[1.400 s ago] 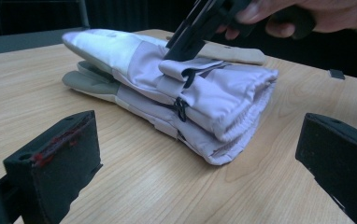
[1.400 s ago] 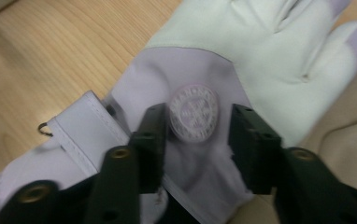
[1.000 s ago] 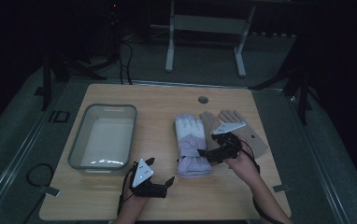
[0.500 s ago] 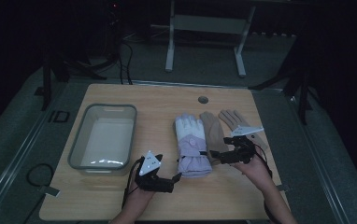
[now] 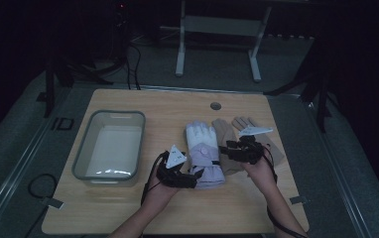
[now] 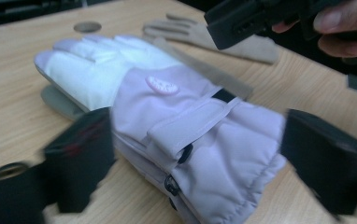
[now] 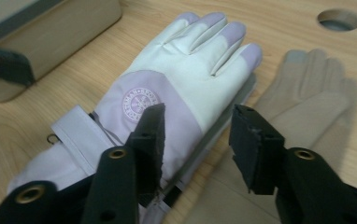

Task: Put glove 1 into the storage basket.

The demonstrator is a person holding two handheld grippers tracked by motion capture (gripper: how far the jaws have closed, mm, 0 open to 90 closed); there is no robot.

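Observation:
A lilac and white ski glove [image 5: 205, 153] lies flat on the wooden table [image 5: 143, 208], fingers pointing away from me. My left gripper [image 5: 181, 179] is at its cuff [image 6: 223, 154]. The black jaws stand wide on either side of the cuff, have just been closing, and I see no firm squeeze. My right gripper [image 5: 233, 151] hovers over the glove's right edge [image 7: 214, 135]. Its jaws have also just been closing, and a gap remains between them above that edge. A tan glove [image 7: 307, 93] lies right beside the lilac one.
A grey plastic bin [image 5: 109, 145] stands at the left of the table. A second tan glove [image 5: 244, 122] lies behind the right gripper [image 6: 256, 18]. A round hole [image 5: 216, 105] is in the tabletop at the back. Dark floor surrounds the table.
My left gripper has moved up and to the right, reaching the lilac glove's cuff. The right gripper has stayed over the glove's right edge with its jaws narrower than before.

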